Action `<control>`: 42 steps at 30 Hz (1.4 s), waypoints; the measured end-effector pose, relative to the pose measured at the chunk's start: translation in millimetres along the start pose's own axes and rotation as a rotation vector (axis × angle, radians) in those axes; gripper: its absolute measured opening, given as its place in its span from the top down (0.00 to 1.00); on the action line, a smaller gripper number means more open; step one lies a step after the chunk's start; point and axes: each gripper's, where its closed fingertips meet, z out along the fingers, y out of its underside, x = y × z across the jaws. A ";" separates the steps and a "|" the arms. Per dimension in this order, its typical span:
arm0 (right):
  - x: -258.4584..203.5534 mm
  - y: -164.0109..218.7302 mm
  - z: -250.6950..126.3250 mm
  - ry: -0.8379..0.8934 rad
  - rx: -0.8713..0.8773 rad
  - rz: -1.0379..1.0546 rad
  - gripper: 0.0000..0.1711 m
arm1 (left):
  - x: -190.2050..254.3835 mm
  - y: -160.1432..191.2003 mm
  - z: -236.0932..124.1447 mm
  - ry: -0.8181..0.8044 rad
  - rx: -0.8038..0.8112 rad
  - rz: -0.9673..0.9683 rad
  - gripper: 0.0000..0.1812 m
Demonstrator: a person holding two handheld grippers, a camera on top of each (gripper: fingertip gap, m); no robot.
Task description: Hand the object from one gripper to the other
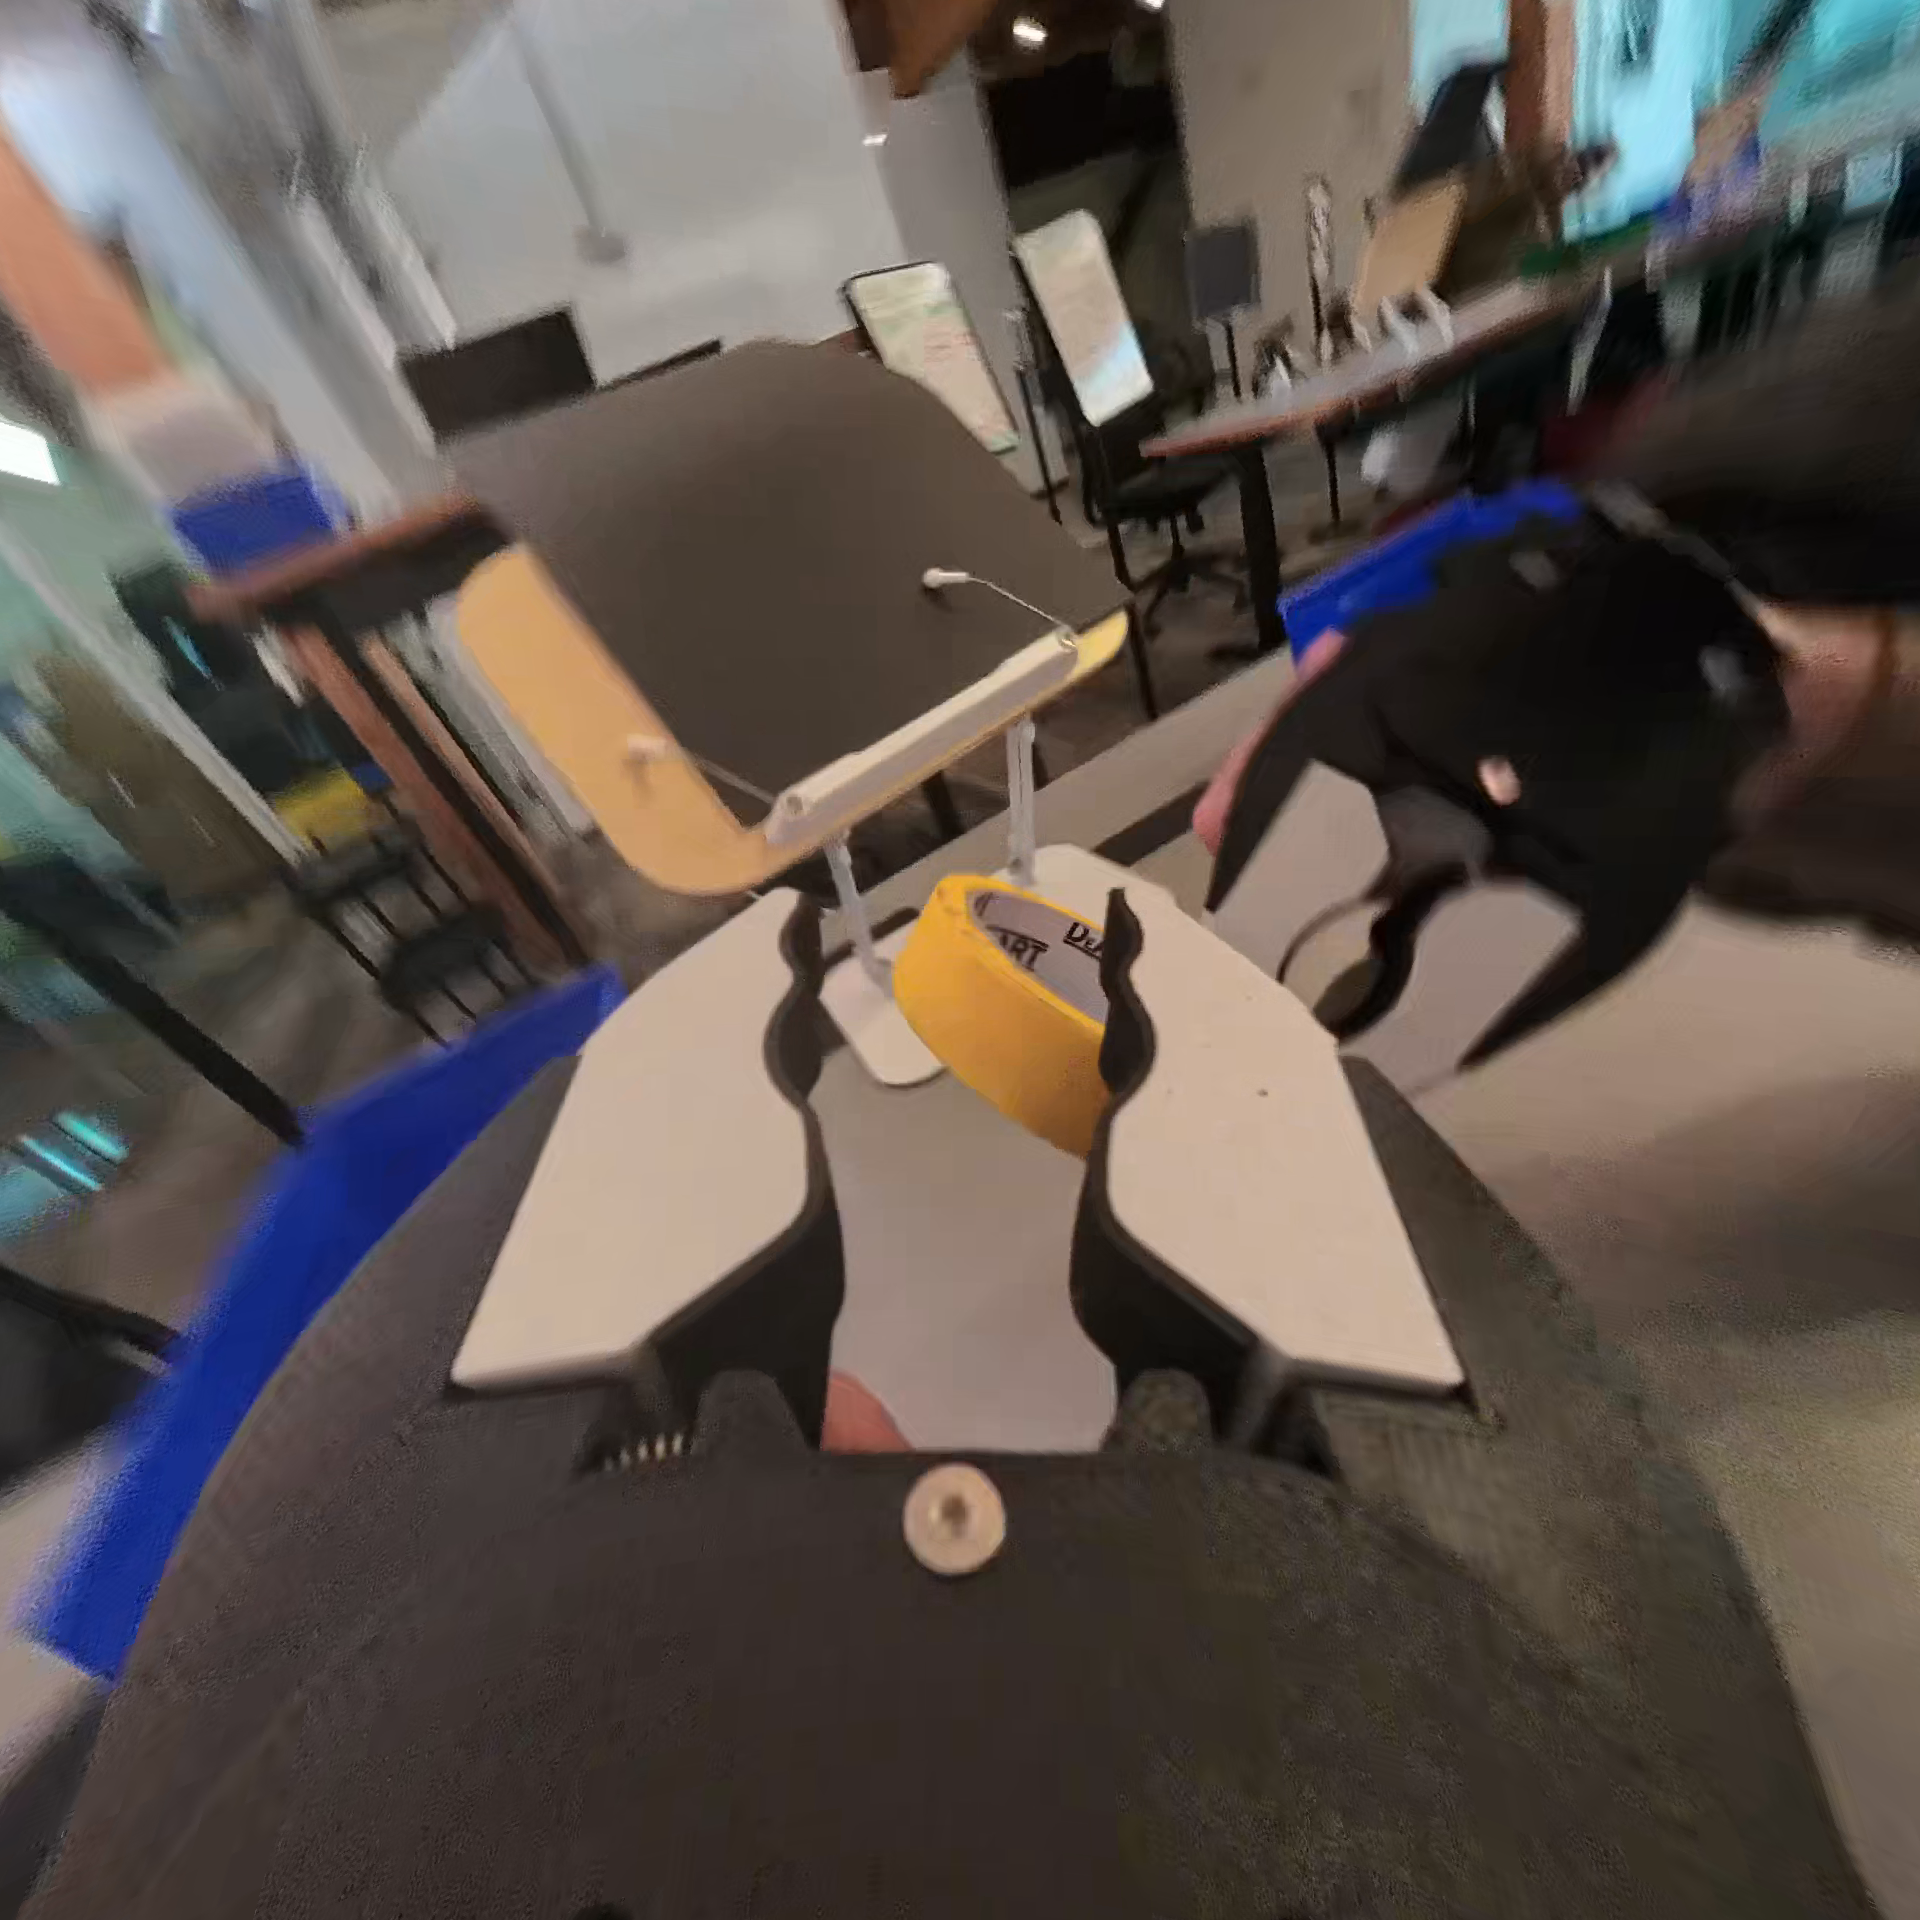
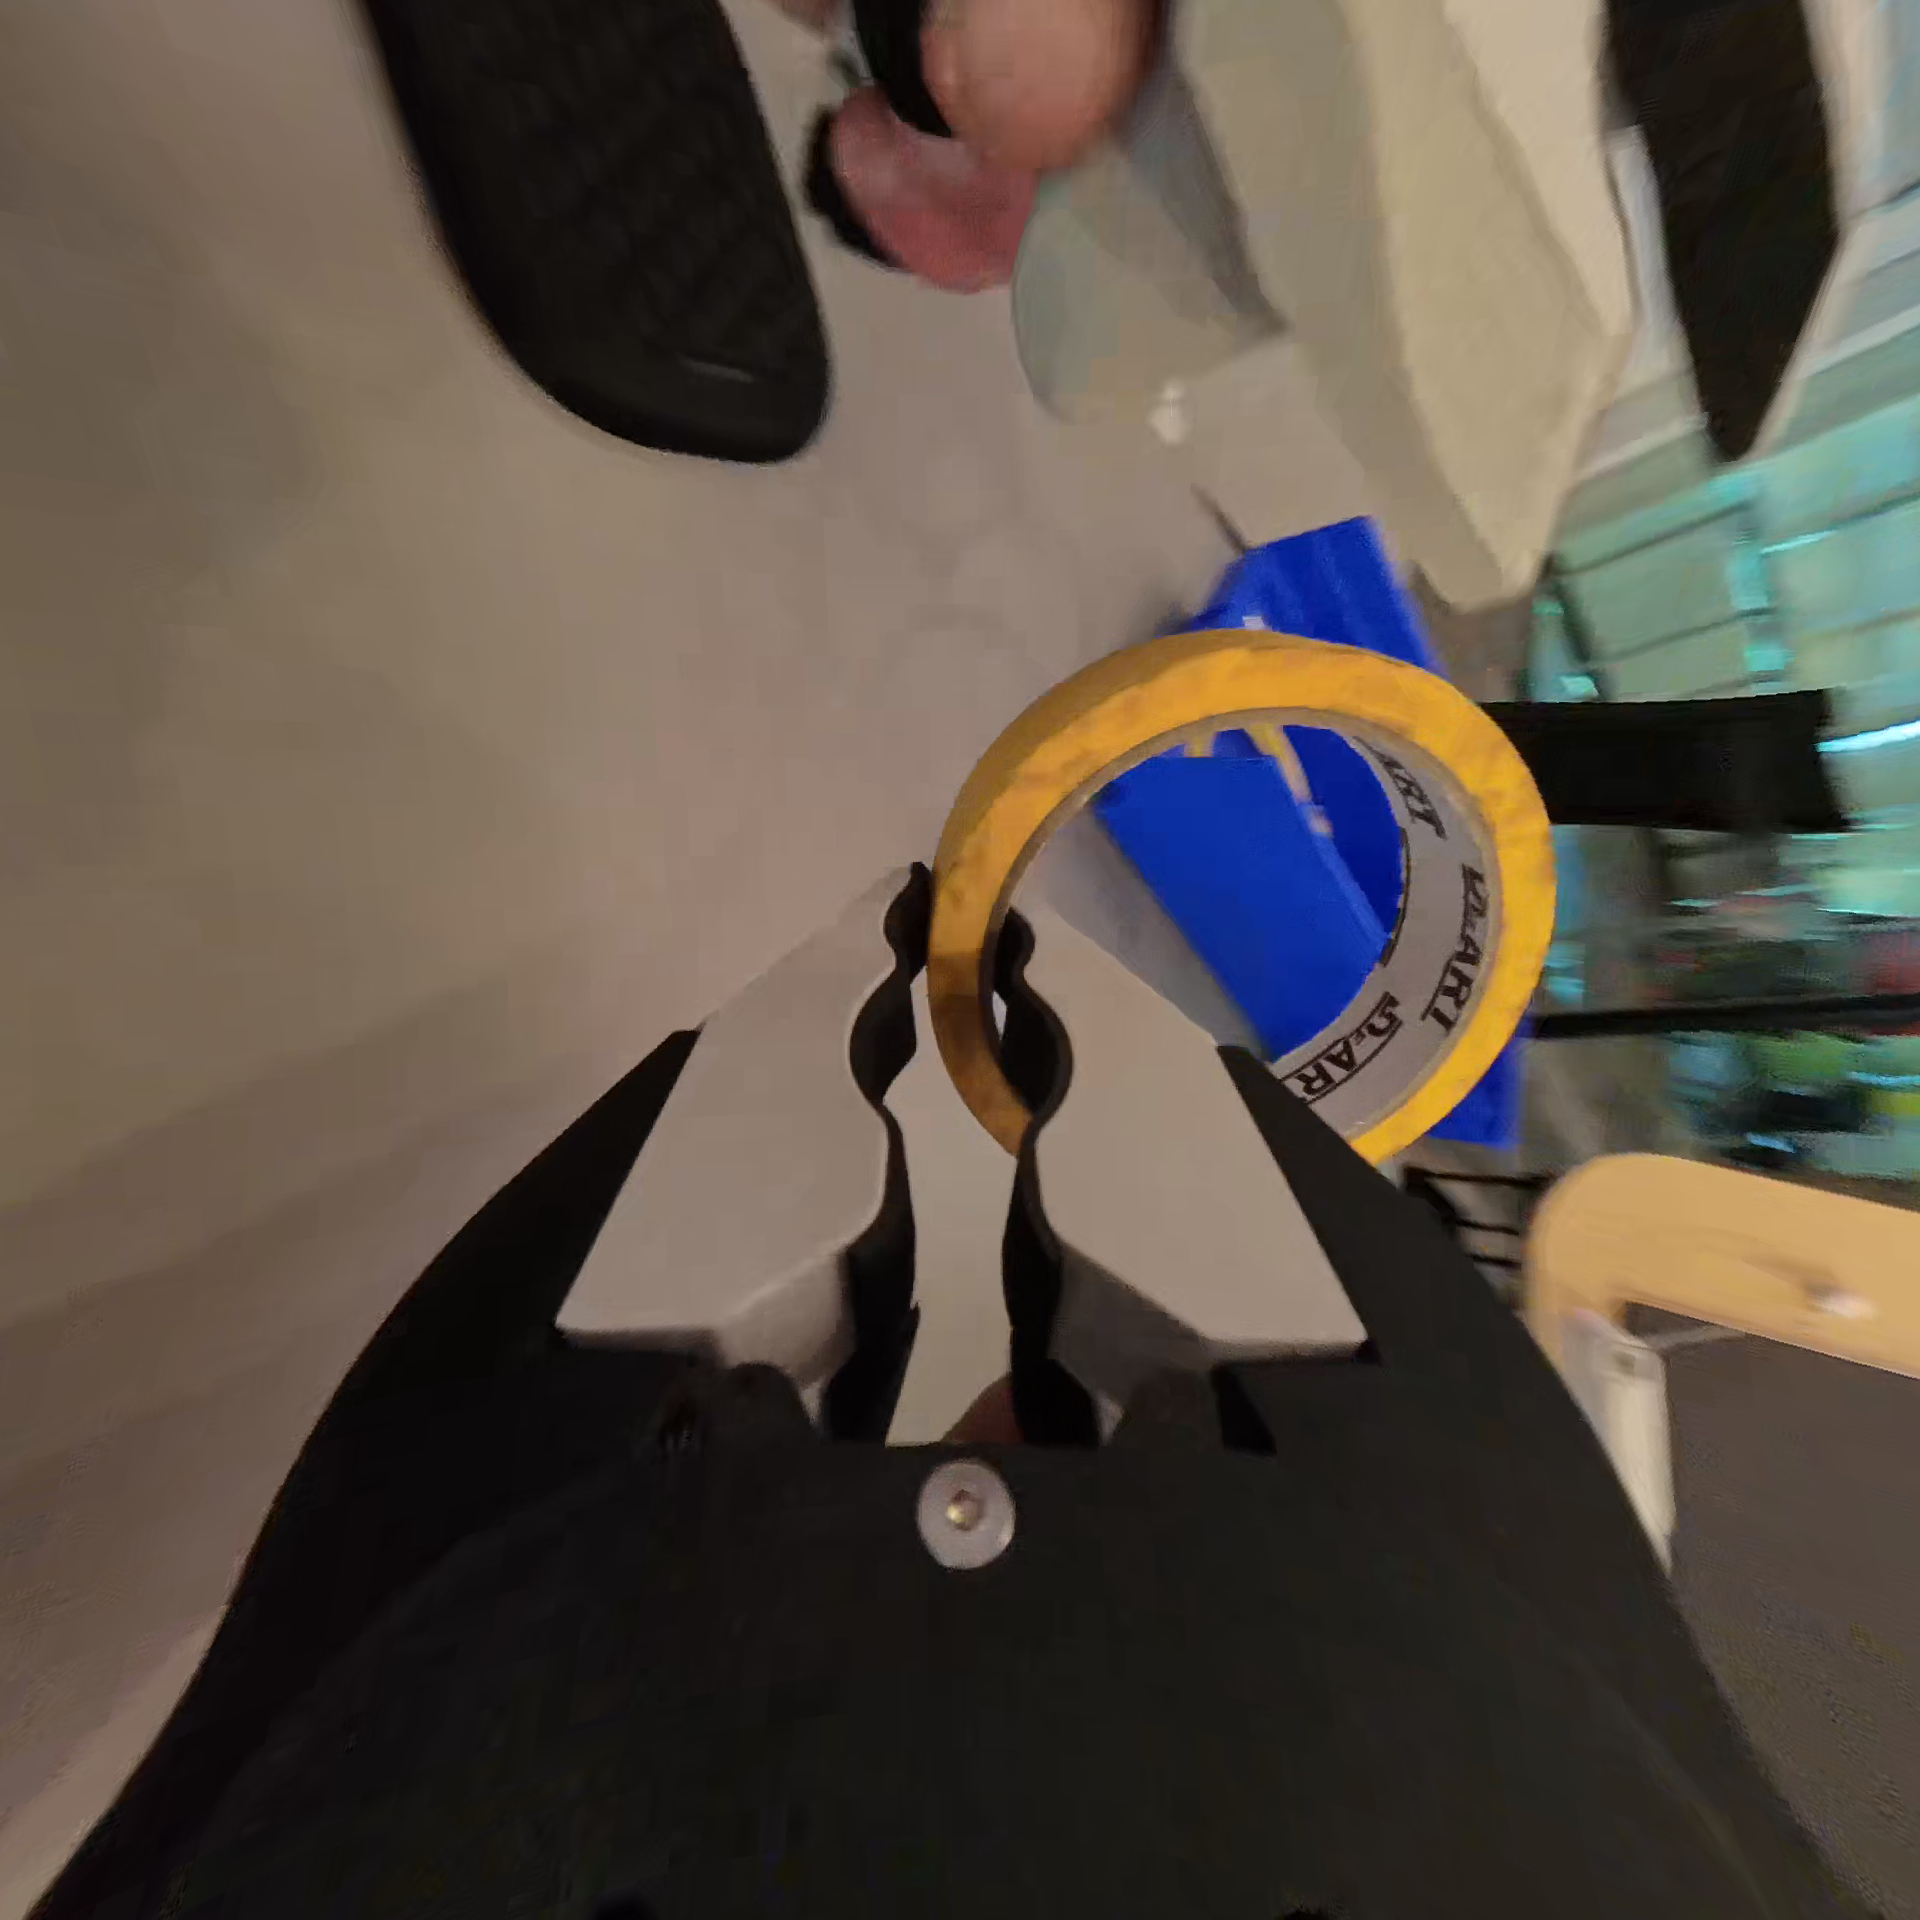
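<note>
Right gripper [image 2: 964,914] has its jaws nearly closed, pinching the wall of the yellow tape [image 2: 1247,675]; one finger sits inside the ring, the other outside; the roll stands on edge beyond the fingertips, above the grey table [image 2: 416,727], with a blue bin [image 2: 1247,894] showing through its hole. Left gripper [image 1: 961,909] has its jaws wide apart and clamps nothing; in the left wrist view the tape [image 1: 987,1029] is tilted between the fingertips, touching the inner side of the right finger and clear of the left one; just behind it stands a white stand [image 1: 894,1039]; both views are blurred.
</note>
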 end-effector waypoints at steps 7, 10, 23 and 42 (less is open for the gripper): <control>-58.9 -6.6 -27.7 -0.511 0.236 0.272 0.96 | 73.6 35.4 -5.8 0.315 -0.216 0.949 0.63; -76.1 -11.6 -39.5 -0.653 0.290 0.307 0.96 | 91.2 60.2 -6.2 0.437 -0.297 1.092 0.62; -24.1 -21.1 -44.5 -0.379 0.417 0.352 0.72 | 60.5 70.8 14.8 0.264 -0.382 0.892 0.86; 26.6 -17.2 -41.2 -0.254 0.701 0.647 0.84 | 36.3 20.0 18.9 0.296 0.011 -0.388 0.86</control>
